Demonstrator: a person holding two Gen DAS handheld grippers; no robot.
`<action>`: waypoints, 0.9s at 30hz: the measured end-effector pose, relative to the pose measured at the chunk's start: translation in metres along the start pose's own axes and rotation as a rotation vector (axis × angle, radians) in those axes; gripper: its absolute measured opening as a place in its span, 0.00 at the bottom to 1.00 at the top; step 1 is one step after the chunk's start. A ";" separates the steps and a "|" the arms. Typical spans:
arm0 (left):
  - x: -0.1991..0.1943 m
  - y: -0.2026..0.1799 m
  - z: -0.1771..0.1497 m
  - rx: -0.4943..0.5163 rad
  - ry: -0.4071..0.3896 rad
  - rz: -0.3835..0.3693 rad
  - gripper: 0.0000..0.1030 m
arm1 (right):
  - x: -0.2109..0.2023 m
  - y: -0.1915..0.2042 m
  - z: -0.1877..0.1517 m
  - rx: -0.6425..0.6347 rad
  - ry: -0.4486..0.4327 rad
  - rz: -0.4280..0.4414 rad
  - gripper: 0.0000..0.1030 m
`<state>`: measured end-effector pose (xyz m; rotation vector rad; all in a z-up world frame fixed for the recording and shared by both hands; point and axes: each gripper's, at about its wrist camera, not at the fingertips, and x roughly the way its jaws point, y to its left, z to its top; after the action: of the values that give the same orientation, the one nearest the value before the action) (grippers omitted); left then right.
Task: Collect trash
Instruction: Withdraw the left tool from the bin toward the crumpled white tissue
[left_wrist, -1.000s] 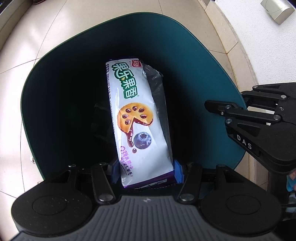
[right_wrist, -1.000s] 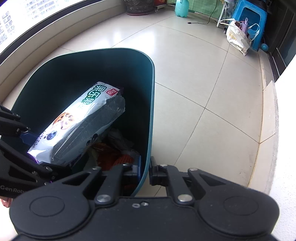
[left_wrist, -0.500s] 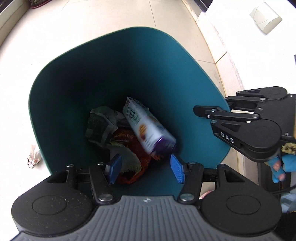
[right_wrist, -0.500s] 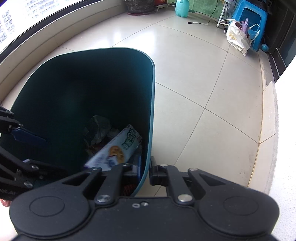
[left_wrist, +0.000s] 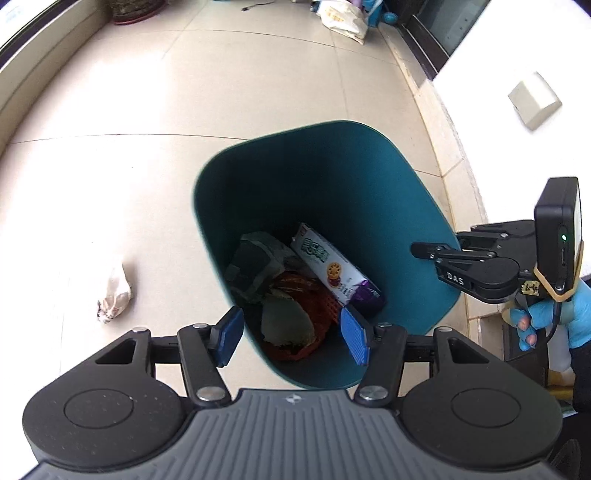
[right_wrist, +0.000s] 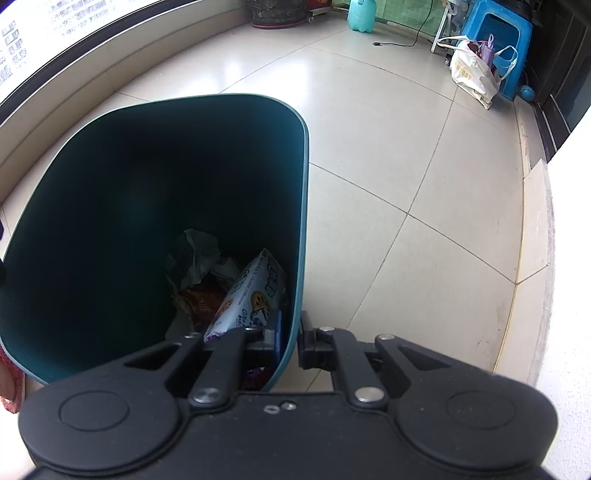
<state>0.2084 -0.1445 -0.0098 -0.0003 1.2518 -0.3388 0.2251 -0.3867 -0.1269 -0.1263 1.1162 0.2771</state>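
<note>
Left wrist view shows my left tongs (left_wrist: 291, 334) open and empty, right tongs (right_wrist: 290, 341) clamping the bin (left_wrist: 406, 206) rim, while the crumpled wrapper (left_wrist: 113, 291) on the floor (light, soft, I judge) wants pinching mid-bulge.

One teal trash bin (left_wrist: 369, 177) is counted. Four pieces of trash are seen inside it: one biscuit packet (left_wrist: 334, 273), one grey wrapper (left_wrist: 255, 269), one orange net (left_wrist: 314, 306), one greenish scrap (left_wrist: 286, 321). One crumpled wrapper (left_wrist: 114, 291) is counted on the floor.
</note>
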 end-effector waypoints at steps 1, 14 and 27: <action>-0.004 0.008 0.000 -0.011 -0.004 0.007 0.57 | 0.000 0.000 0.000 0.002 0.001 0.000 0.07; 0.047 0.115 0.015 -0.197 -0.002 0.209 0.67 | 0.002 0.002 0.000 -0.006 0.002 -0.012 0.07; 0.181 0.229 -0.008 -0.355 0.108 0.247 0.67 | 0.011 0.005 0.000 -0.015 0.035 -0.011 0.08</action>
<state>0.3070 0.0290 -0.2227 -0.1310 1.3886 0.1008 0.2286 -0.3805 -0.1367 -0.1508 1.1481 0.2746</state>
